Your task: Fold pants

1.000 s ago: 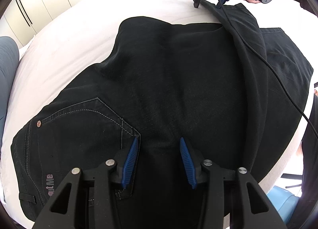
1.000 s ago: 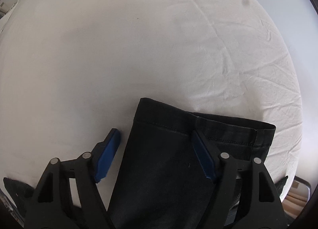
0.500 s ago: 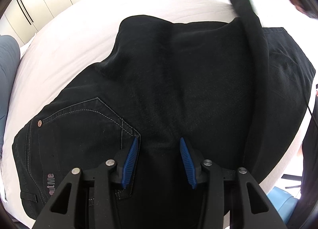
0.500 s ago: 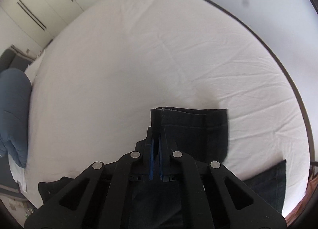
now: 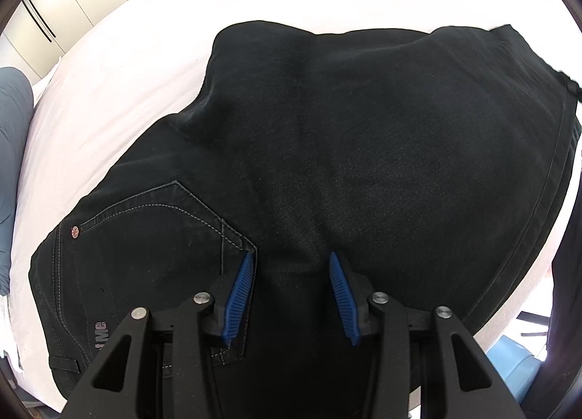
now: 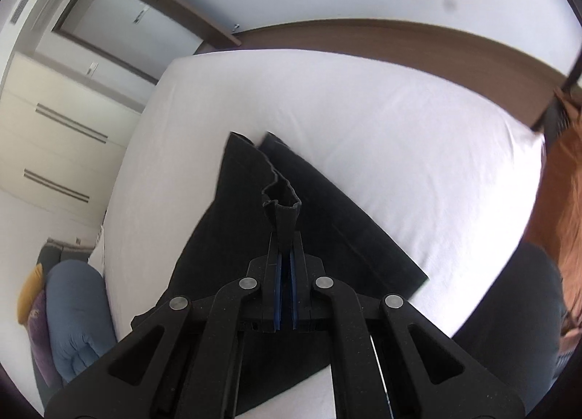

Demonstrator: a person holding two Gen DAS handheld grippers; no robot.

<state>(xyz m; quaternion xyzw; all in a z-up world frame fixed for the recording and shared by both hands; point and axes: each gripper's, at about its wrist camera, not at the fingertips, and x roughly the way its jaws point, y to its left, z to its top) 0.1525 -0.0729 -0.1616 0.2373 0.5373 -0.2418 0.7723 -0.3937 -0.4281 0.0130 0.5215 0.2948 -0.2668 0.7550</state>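
Both jaws meet pants (image 5: 363,135): right pinch the hem, left straddle fabric, half-open.

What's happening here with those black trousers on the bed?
A person with a handheld gripper in each hand is folding black pants on a bed with a white sheet. The right gripper is clamped on the hem end of a leg and holds it raised above the rest. The left gripper points down at the seat area beside a back pocket, its blue pads apart with fabric bunched between them.
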